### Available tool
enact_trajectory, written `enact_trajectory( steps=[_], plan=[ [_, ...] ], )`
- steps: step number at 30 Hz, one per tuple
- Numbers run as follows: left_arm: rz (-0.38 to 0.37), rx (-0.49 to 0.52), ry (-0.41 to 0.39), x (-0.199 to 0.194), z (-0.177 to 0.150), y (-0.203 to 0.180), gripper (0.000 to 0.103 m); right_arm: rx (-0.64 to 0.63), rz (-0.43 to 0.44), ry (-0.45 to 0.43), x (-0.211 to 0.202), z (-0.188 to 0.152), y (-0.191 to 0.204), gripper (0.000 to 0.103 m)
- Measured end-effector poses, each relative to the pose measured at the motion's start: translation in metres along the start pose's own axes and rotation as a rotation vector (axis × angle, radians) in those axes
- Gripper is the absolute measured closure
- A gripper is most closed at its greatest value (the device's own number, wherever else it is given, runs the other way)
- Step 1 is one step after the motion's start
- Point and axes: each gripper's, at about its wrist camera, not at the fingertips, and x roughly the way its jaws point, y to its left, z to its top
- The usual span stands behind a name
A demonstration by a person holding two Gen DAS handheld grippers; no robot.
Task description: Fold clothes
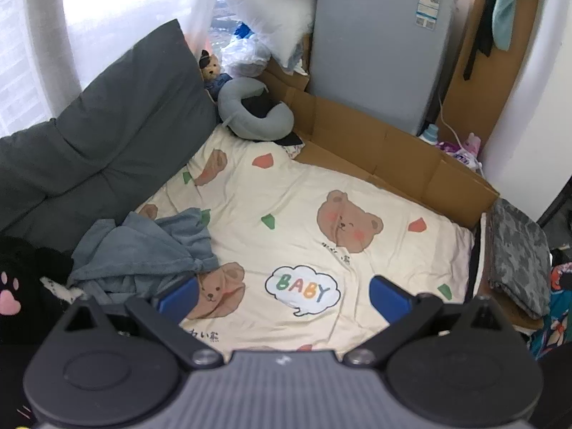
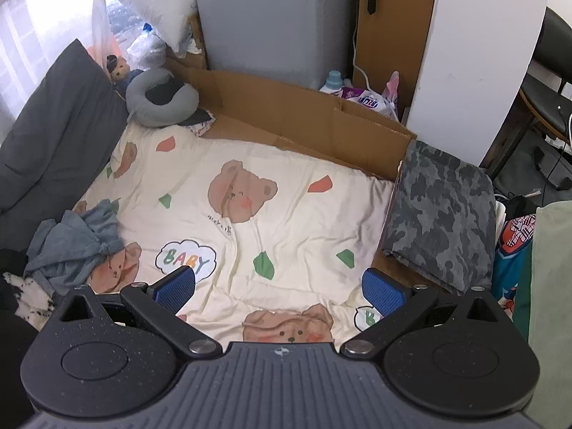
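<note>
Below, bear-print sheet (image 1: 304, 193) spread flat, crumpled blue-grey garment (image 1: 143, 250) at its left edge, folded camouflage garment (image 2: 443, 214) at its right, left gripper (image 1: 282, 295) and right gripper (image 2: 279, 284) both spread wide, empty, above the sheet.

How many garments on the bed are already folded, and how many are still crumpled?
2 in all. Folded: the camouflage garment at the bed's right edge. Crumpled: the blue-grey garment at the left, beside the dark cushion. More may lie out of frame.

Each tool (image 1: 284, 296) (image 2: 280, 287): black linkage arms, blue ribbed pads, silver screws.
</note>
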Motion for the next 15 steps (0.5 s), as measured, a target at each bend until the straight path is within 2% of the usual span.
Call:
enact_trajectory(
  steps=[15],
  plan=[
    [-0.036, 0.017, 0.063, 0.014, -0.005, -0.013, 0.001, -0.019, 0.008, 0.051, 0.016, -0.011, 0.006, 0.001]
  ],
)
